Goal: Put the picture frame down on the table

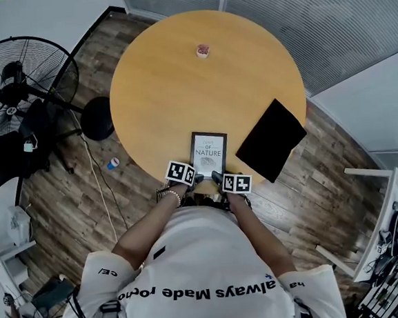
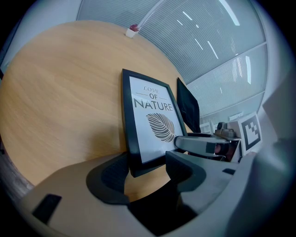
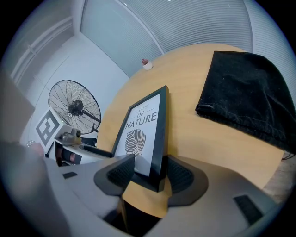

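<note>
While held low, side by side | left gripper [image 2: 148, 162], right gripper [image 3: 149, 165] clamp picture frame [image 1: 208, 152]

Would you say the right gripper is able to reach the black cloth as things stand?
Probably not straight away: the right gripper is closed on a corner of the picture frame. The way itself looks free, as only bare table lies between it and the black cloth.
</note>
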### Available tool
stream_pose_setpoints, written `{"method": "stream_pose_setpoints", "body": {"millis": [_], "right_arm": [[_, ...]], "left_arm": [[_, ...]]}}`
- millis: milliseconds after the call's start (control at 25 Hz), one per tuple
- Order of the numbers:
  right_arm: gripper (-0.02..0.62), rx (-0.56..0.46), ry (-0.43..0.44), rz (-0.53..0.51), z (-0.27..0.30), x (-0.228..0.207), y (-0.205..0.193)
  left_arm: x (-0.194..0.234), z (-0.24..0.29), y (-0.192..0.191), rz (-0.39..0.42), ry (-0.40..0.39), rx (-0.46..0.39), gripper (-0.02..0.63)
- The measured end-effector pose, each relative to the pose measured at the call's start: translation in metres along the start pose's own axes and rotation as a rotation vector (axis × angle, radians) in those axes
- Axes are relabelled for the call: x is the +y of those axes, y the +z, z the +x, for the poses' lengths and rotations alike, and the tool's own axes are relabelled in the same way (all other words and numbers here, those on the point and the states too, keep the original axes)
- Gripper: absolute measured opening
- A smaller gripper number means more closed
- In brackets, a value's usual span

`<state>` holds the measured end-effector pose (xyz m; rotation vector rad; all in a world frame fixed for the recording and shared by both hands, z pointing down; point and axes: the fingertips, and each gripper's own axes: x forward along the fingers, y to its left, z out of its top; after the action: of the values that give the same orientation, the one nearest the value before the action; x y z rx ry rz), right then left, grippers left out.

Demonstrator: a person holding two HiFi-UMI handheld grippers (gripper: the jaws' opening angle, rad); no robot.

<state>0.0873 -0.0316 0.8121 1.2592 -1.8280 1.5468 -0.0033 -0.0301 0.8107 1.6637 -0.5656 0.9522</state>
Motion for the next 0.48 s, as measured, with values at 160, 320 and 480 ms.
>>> {"method": "stream_pose_setpoints", "body": {"millis": [160, 320, 480], "right_arm": [[0.221, 0.005, -0.011, -0.016, 0.0013, 0.0010, -0.0004], [0.225, 0.009, -0.032, -0.048, 0.0004, -0.0001, 0.0004], [0.225, 0.018, -0.046, -0.068, 0.0014, -0.0020, 0.0000]], "left_arm": [[0.0015, -0.0001, -0.0009, 0.002, -0.001, 0.002, 0.244], [0.0009, -0.0003, -0.0013, 0.008, 0.001, 0.003, 0.245], [0.0015, 0.0010, -0.0007, 0.010, 0.004, 0.001, 0.244]]}}
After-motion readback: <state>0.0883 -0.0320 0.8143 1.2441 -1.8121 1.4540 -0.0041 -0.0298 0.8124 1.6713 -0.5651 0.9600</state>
